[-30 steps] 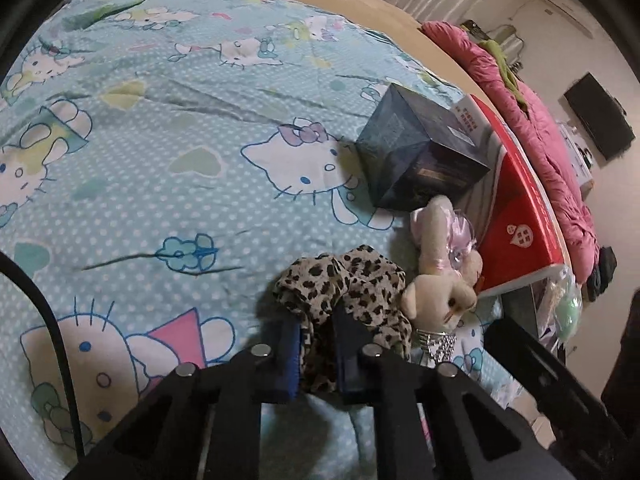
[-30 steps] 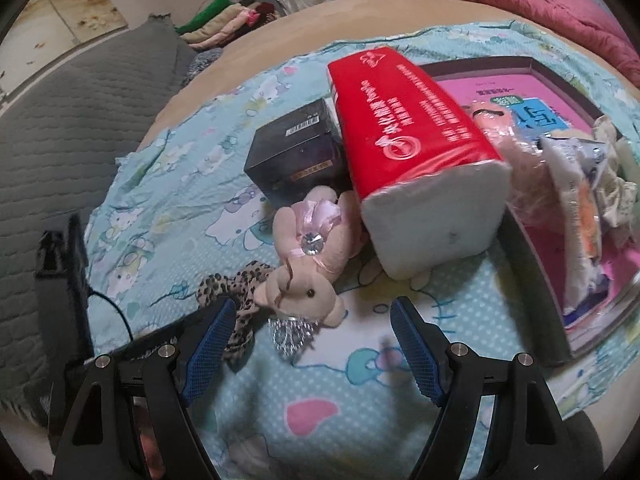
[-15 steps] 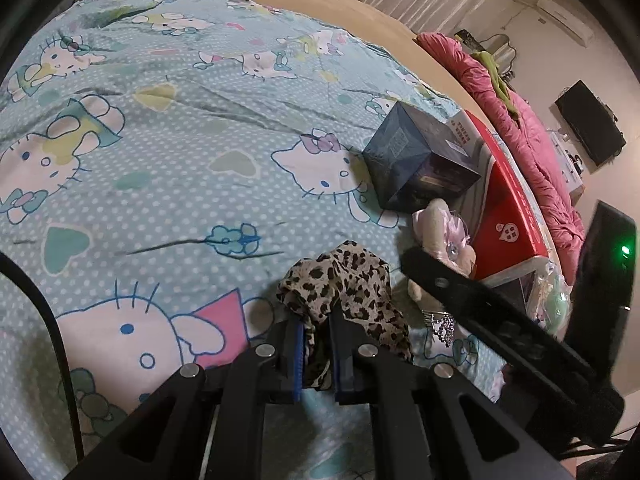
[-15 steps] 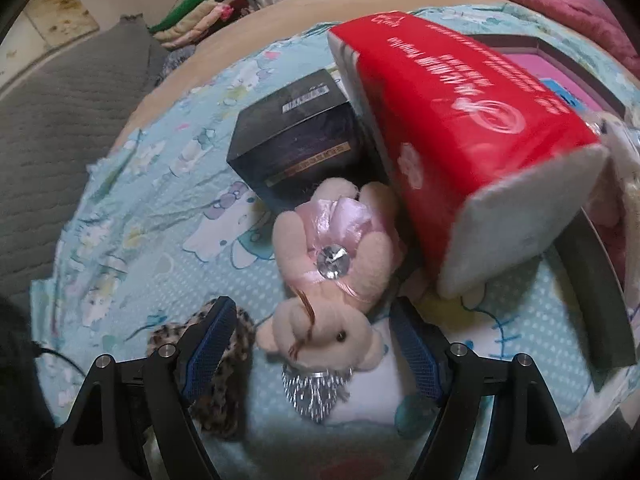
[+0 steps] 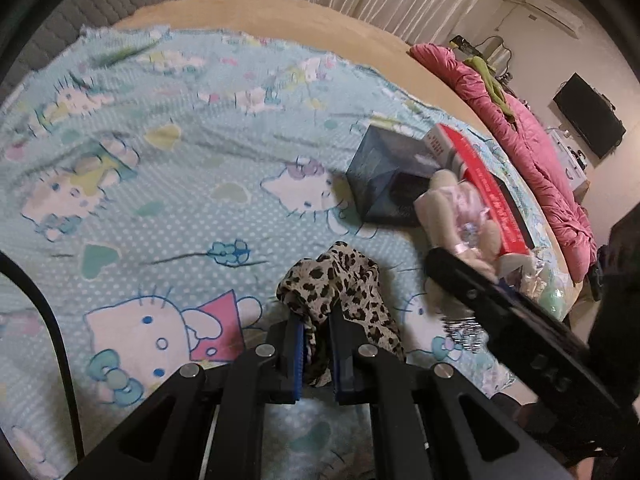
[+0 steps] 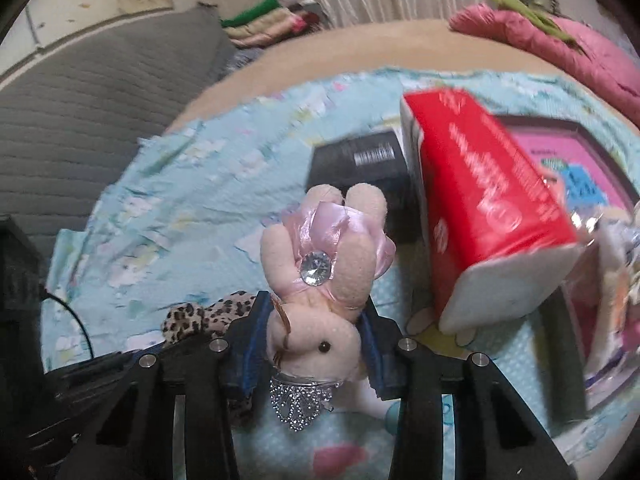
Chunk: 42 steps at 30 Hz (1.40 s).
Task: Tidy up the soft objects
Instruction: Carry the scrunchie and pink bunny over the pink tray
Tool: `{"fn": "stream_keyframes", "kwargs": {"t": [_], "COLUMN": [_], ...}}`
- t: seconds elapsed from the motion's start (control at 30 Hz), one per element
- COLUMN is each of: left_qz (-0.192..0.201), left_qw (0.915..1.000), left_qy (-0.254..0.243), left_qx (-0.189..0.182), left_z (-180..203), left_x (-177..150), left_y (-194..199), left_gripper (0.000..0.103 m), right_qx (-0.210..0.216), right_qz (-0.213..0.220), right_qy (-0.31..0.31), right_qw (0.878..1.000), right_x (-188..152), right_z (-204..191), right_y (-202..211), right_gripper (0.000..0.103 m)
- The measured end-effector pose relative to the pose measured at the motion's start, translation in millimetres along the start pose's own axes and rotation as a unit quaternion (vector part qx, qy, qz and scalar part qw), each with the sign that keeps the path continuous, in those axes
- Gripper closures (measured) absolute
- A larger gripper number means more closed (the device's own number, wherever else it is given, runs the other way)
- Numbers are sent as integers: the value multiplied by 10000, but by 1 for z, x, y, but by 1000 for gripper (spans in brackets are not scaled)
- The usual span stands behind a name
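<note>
**Two grips at once on the cartoon-print bedspread**

I have both tools loaded here. My left gripper [image 5: 316, 354] is clenched on a leopard-print cloth [image 5: 340, 284], the fabric bunched between its blue pads and spilling out toward twelve o'clock over the bedspread [image 5: 160, 184]. My right gripper [image 6: 310, 338] is closing its jaws around the head of a small plush bunny [image 6: 324, 280] — the pads already look to be pressing its cheeks, the body and its pink bow hanging out toward twelve o'clock, a silver sparkly charm dangling at six.

In the right view the red tissue pack [image 6: 484, 208] lies at two o'clock from the bunny, the dark box [image 6: 360, 176] at twelve just behind it, and a dark-rimmed tray [image 6: 572, 360] with a pink floor sits at three, already holding soft bits.

To do this well I judge I should let the squeeze settle before lifting — a plush head compresses and can slip — then raise both clear of the tissue pack, keeping the cloth's loose tail from dragging.
</note>
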<state>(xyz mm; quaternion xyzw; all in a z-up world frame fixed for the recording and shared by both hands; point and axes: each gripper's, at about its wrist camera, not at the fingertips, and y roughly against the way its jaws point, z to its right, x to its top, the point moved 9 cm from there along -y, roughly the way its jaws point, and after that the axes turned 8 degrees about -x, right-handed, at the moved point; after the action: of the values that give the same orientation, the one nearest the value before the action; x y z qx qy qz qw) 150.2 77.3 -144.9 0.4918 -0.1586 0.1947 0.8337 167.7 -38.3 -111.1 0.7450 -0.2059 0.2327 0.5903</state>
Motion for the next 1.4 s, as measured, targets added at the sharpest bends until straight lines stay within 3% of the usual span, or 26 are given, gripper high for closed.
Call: {"fn": "stream_keyframes", "kwargs": {"t": [0.3,0.57,0.83,1.1,1.4], "left_qz": [389,545,390,124,-138], "left_qw": [9979,9936,9886,9824,9771], "left_qy": [-502,-987,-1435,-1830,-2099], "left_qx": [115,43,-236,-367,-323], "left_z": [60,126,204,262,290], "left_x": [13,22,20,12,-1], "left_y": [44,60,39,0,-44], "left_gripper": [93,93,93,93,93], "right_qx": [518,400,42,-266,-404], "right_qz": [723,1106,1448,1446,1338], "right_qy": [44,-156,-775,-1465,-1762], "right_qw": [9960,9929,9864,9782,9744], "right_x": [34,53,63,61,50], "right_z": [-1,45,135,222,260], "right_y": [82,136,176,185,172], "right_gripper": [60,60,60,60,60]}}
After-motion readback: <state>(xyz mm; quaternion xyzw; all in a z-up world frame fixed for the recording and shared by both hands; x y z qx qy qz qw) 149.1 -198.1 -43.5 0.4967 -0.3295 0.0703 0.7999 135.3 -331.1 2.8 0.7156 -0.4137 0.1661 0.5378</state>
